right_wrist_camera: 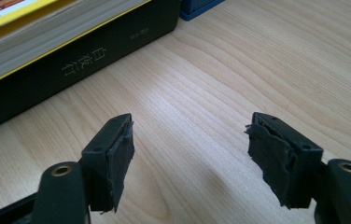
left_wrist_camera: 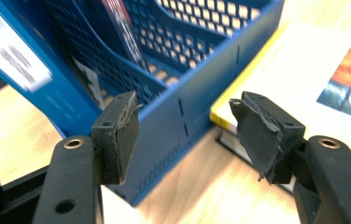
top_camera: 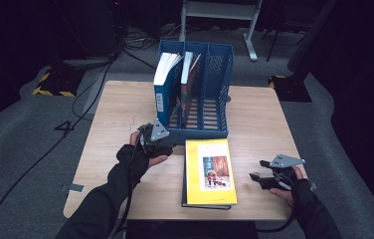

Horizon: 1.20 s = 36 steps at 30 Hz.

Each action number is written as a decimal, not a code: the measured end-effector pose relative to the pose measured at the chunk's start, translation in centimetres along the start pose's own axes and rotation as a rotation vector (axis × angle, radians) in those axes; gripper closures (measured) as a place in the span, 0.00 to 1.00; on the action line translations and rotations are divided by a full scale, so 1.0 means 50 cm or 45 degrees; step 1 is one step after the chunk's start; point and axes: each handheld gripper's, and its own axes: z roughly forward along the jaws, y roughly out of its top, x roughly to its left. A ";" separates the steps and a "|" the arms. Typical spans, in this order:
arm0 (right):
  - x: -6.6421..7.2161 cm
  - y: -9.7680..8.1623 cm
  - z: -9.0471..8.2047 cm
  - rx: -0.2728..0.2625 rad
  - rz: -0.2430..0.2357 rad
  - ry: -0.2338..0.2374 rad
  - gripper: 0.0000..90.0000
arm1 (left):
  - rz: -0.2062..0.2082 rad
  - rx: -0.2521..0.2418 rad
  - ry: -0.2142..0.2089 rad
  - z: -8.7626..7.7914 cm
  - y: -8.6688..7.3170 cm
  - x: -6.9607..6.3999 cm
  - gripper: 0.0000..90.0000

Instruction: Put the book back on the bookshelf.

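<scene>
Wooden table [top_camera: 120,114], seen from the high view. Blue three-slot file rack [top_camera: 218,84] stands at 12 o'clock from table centre. Its left slot holds an upright blue-spined book [top_camera: 162,94]; the middle slot holds a red-covered book [top_camera: 189,84], leaning slightly; the right slot has no book in it.

A yellow book [top_camera: 210,172] lies flat on top of a black book [top_camera: 185,196]. The stack sits at 6 o'clock from the rack, its far edge touching or just short of the rack's front wall; cannot tell which.

Left gripper [top_camera: 161,149]: at 9 o'clock from the yellow book, just at the rack's front left corner. In the left gripper view the gripper [left_wrist_camera: 185,126] has its jaws well apart, nothing clamped; the rack's front corner [left_wrist_camera: 173,116] shows in the gap beyond the pads, and the pads do not press on it. The yellow cover [left_wrist_camera: 276,79] lies at 2 o'clock.

Right gripper [top_camera: 262,178]: at 3 o'clock from the stack, apart from it, low over the table. In the right gripper view the gripper [right_wrist_camera: 190,149] has jaws spread wide with bare wood [right_wrist_camera: 239,70] between them, holding nothing. The black book's spine [right_wrist_camera: 71,65], with white printed characters, runs at 10 o'clock.
</scene>
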 end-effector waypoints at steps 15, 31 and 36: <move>0.027 0.024 -0.018 -0.016 -0.021 0.069 0.33 | 0.043 0.147 -0.171 0.005 -0.100 -0.017 0.37; 0.072 0.053 -0.023 -0.014 -0.098 0.186 0.35 | 0.116 0.277 -0.313 -0.011 -0.168 -0.082 0.27; 0.085 0.058 -0.023 -0.005 -0.107 0.232 0.36 | 0.163 0.290 -0.334 -0.011 -0.172 -0.096 0.26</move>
